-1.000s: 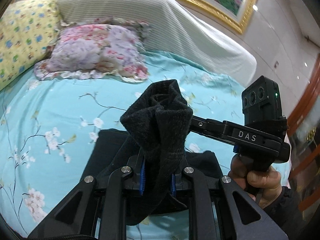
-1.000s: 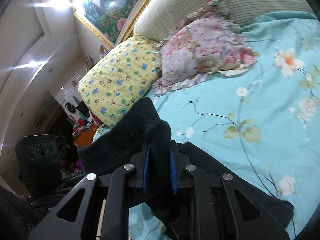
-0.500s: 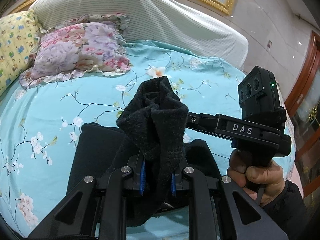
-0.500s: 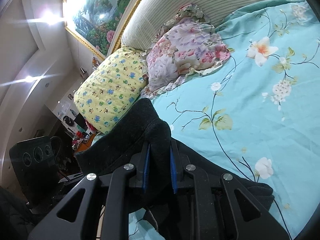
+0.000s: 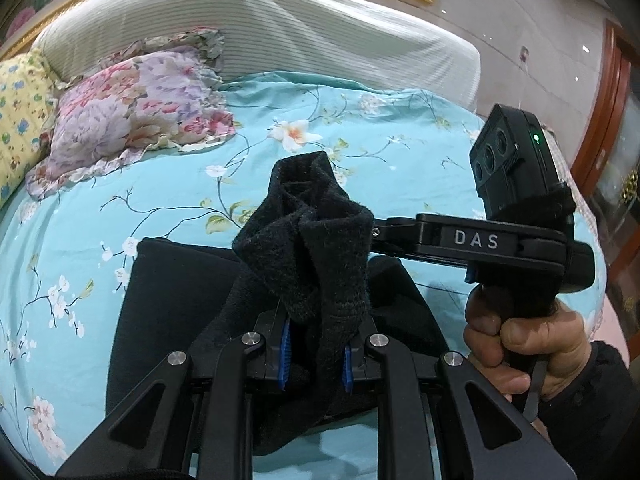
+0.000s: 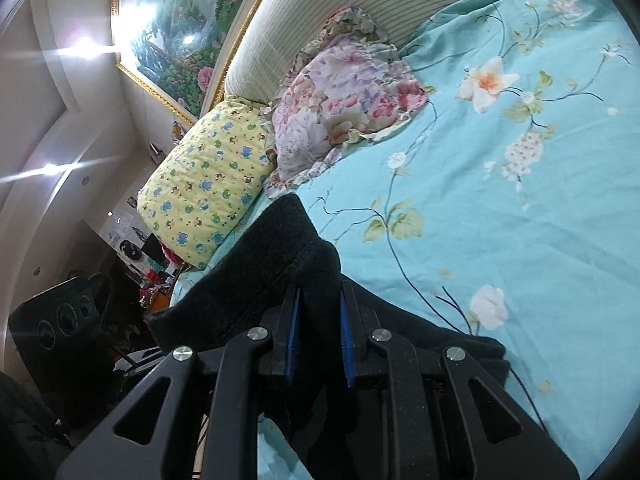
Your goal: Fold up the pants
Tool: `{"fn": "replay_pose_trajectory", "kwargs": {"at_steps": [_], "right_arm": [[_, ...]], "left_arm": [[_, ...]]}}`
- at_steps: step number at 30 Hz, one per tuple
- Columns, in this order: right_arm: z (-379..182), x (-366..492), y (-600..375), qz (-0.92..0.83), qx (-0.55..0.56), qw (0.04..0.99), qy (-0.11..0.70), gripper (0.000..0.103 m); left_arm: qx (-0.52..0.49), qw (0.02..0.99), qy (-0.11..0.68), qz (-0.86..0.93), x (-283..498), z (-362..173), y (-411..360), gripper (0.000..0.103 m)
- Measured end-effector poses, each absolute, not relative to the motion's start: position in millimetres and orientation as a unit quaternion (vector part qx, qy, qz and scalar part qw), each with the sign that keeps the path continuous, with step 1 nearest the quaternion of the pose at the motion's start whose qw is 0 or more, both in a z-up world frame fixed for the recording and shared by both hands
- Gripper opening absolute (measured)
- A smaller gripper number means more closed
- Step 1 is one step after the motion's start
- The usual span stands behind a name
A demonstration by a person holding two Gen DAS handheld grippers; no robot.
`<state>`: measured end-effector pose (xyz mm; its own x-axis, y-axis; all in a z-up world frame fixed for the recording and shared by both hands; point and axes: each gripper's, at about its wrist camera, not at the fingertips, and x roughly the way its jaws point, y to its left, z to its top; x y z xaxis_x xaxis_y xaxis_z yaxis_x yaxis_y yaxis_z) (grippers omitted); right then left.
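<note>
The black fleece pants [image 5: 176, 292] lie partly flat on the turquoise floral bedsheet [image 5: 360, 160]. My left gripper [image 5: 316, 344] is shut on a bunched end of the pants [image 5: 312, 240], lifted above the flat part. My right gripper [image 6: 318, 336] is shut on another edge of the pants [image 6: 272, 264]. In the left wrist view the right gripper's body [image 5: 480, 240] reaches in from the right, touching the same bunch, held by a hand [image 5: 516, 344].
A pink floral pillow [image 5: 132, 120] and a yellow patterned pillow [image 5: 20, 116] lie at the head of the bed by the striped headboard [image 5: 260, 32]. A wooden cabinet [image 5: 612, 140] stands to the right. The left gripper's camera block [image 6: 56, 328] shows at left.
Both grippers have carried the held pants edge toward the right across the bed; the pillows have slid left in the left wrist view. Both stay shut on the fabric.
</note>
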<state>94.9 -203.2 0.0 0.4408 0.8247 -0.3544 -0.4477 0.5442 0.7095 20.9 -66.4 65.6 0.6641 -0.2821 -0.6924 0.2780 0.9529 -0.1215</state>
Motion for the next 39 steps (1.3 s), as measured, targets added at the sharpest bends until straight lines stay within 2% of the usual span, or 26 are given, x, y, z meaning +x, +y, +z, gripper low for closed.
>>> {"fn": "replay_pose_trajectory", "kwargs": {"at_steps": [6,7,9,14,17,20,21,22,24,25,29,34,39], "right_arm": [[-7,92,-211,0.382,0.274,0.808,0.355,0.02],[-8,92,-213,0.378,0.275,0.808,0.358,0.021],[-13,94,-217,0.367,0.281,0.806,0.37,0.023],[-13,90,-234,0.344,0.297,0.811,0.369,0.023],[-9,82,-246,0.33,0.303,0.818,0.36,0.023],[-5,73,-256,0.31,0.311,0.825,0.356,0.023],[-5,70,-258,0.303,0.313,0.827,0.356,0.029],[-5,68,-260,0.293,0.315,0.829,0.357,0.045],[-6,63,-265,0.26,0.319,0.836,0.363,0.066],[-7,60,-266,0.251,0.321,0.839,0.362,0.07],[-2,48,-270,0.245,0.334,0.84,0.349,0.08],[14,32,-262,0.233,0.317,0.856,0.336,0.091],[22,22,-245,0.211,0.28,0.87,0.346,0.093]], "left_arm": [[0.042,0.916,0.369,-0.151,14,57,-88,0.025],[0.048,0.916,0.368,-0.15,13,55,-90,0.028],[0.056,0.916,0.368,-0.153,11,51,-96,0.041],[0.072,0.911,0.363,-0.18,5,45,-107,0.051],[0.064,0.906,0.366,-0.205,2,45,-109,0.053],[0.059,0.9,0.371,-0.222,0,45,-109,0.063],[0.056,0.899,0.372,-0.225,-1,46,-108,0.064],[0.053,0.898,0.371,-0.23,-3,47,-107,0.065],[0.048,0.897,0.372,-0.235,-5,50,-105,0.073],[0.044,0.896,0.372,-0.238,-5,52,-103,0.073],[0.031,0.896,0.368,-0.247,-9,63,-94,0.079],[0.012,0.901,0.362,-0.237,-12,74,-74,0.081],[-0.012,0.905,0.367,-0.215,-7,75,-52,0.081]]}}
